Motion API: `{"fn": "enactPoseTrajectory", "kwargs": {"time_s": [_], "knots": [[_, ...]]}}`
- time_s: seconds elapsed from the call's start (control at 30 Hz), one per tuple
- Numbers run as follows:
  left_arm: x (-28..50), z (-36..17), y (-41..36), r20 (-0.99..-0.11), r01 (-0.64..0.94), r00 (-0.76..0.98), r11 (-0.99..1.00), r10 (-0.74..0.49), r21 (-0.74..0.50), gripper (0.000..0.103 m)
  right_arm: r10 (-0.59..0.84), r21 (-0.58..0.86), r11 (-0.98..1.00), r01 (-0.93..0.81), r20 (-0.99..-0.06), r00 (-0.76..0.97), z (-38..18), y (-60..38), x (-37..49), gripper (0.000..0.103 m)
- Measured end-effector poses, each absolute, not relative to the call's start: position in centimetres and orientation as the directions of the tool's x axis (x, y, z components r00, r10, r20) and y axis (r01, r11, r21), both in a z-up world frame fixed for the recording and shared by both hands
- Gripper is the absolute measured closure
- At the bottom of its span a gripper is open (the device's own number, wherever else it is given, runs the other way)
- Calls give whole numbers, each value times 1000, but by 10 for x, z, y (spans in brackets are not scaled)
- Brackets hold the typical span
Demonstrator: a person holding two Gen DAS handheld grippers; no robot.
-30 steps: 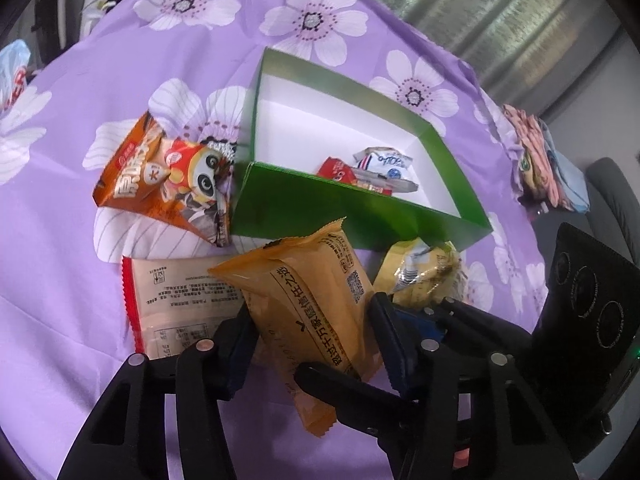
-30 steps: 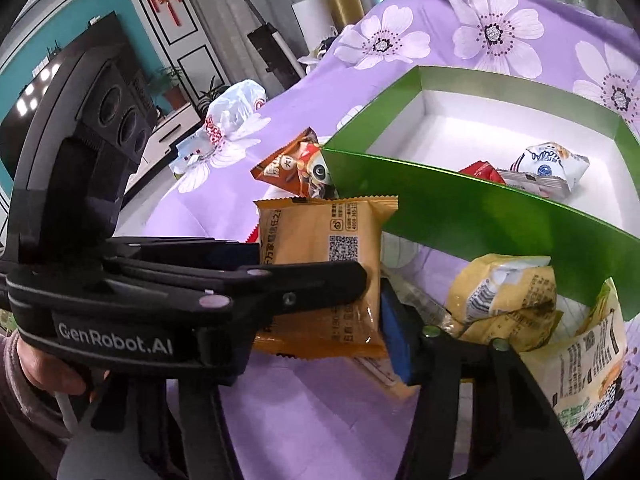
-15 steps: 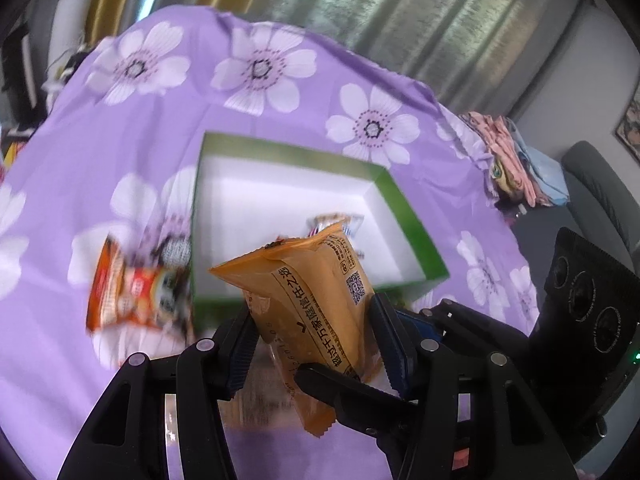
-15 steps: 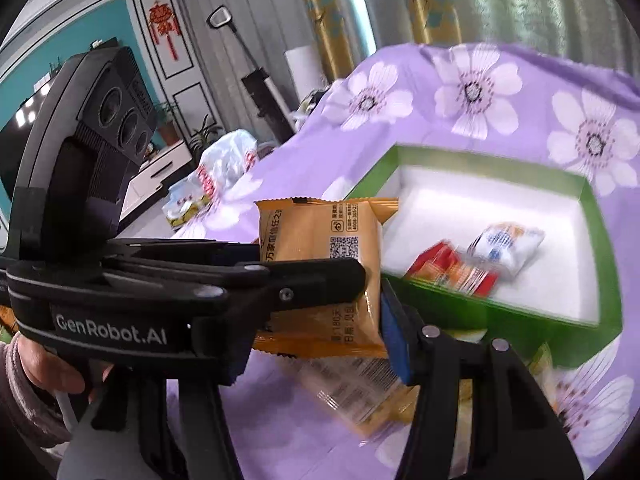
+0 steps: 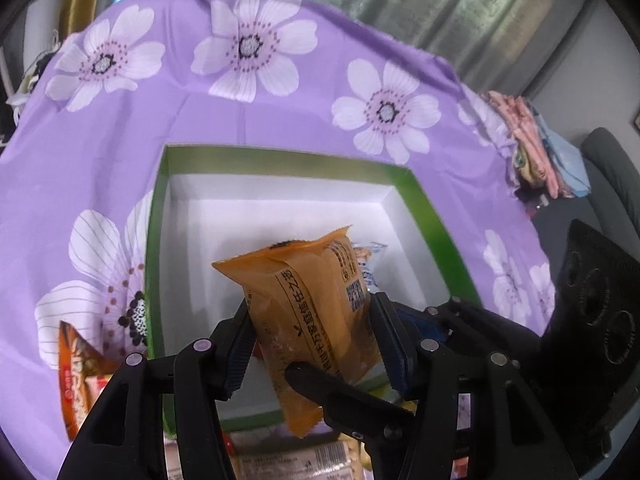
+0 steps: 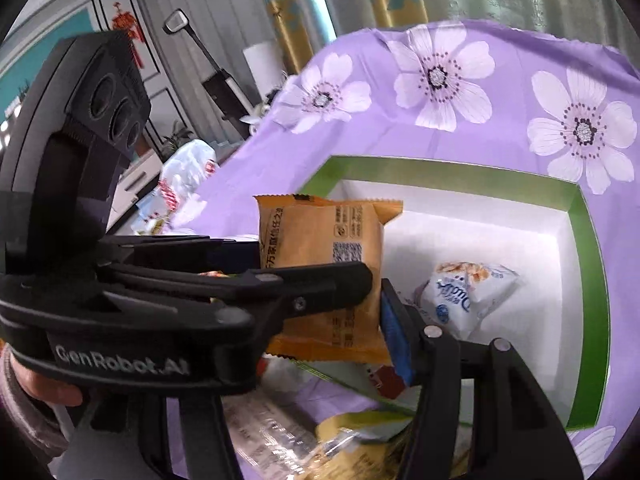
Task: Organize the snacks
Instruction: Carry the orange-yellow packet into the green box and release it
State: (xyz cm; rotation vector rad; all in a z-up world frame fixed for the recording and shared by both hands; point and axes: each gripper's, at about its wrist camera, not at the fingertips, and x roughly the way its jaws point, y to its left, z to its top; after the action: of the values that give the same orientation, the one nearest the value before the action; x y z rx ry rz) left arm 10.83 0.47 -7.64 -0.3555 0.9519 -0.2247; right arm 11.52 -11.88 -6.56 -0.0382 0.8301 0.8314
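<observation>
An orange snack packet [image 5: 308,304] hangs over the near part of the green box [image 5: 280,156], which is white inside. My left gripper [image 5: 314,344] is shut on the packet's sides. One finger [image 5: 344,396] of the right gripper crosses in front of its lower end. In the right wrist view the same orange packet [image 6: 320,240] sits between the jaws of my right gripper [image 6: 316,320]. Those jaws are opening, with the blue pad [image 6: 394,336] still against the packet's edge. The left gripper's body hides its other finger. A white-and-blue packet [image 6: 468,296] lies in the green box [image 6: 440,164].
A purple flowered cloth [image 5: 120,152] covers the table. An orange cartoon packet [image 5: 76,368] and a pale packet [image 5: 288,460] lie near the box's front wall, a yellow one [image 6: 360,440] too. Folded cloths [image 5: 536,148] sit far right. A hand [image 6: 40,384] holds the left gripper.
Both grippers have lifted the orange packet off the cloth and carried it forward. It now hangs over the box's inside instead of in front of the box's near wall.
</observation>
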Motion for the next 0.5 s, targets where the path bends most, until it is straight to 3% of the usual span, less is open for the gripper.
{"fn": "enactPoseTrajectory", "kwargs": {"time_s": [0.1, 0.23, 0.37, 0.43, 0.5], "knots": [[113, -82, 3, -764, 22, 552, 922, -334, -388, 45, 625, 274, 706, -653, -674, 393, -69, -119, 121, 41], [111, -78, 7, -758, 13, 562, 920, -330, -391, 24, 615, 270, 724, -634, -669, 418, -68, -127, 123, 38], [100, -67, 12, -753, 4, 580, 925, -311, -379, 19, 599, 257, 748, -612, -659, 455, -59, -143, 114, 29], [93, -62, 14, -753, -2, 586, 928, -300, -372, 9, 592, 256, 759, -599, -655, 469, -55, -153, 109, 24], [85, -56, 14, -747, 1, 600, 934, -286, -357, 9, 580, 249, 773, -584, -650, 491, -49, -166, 100, 21]]}}
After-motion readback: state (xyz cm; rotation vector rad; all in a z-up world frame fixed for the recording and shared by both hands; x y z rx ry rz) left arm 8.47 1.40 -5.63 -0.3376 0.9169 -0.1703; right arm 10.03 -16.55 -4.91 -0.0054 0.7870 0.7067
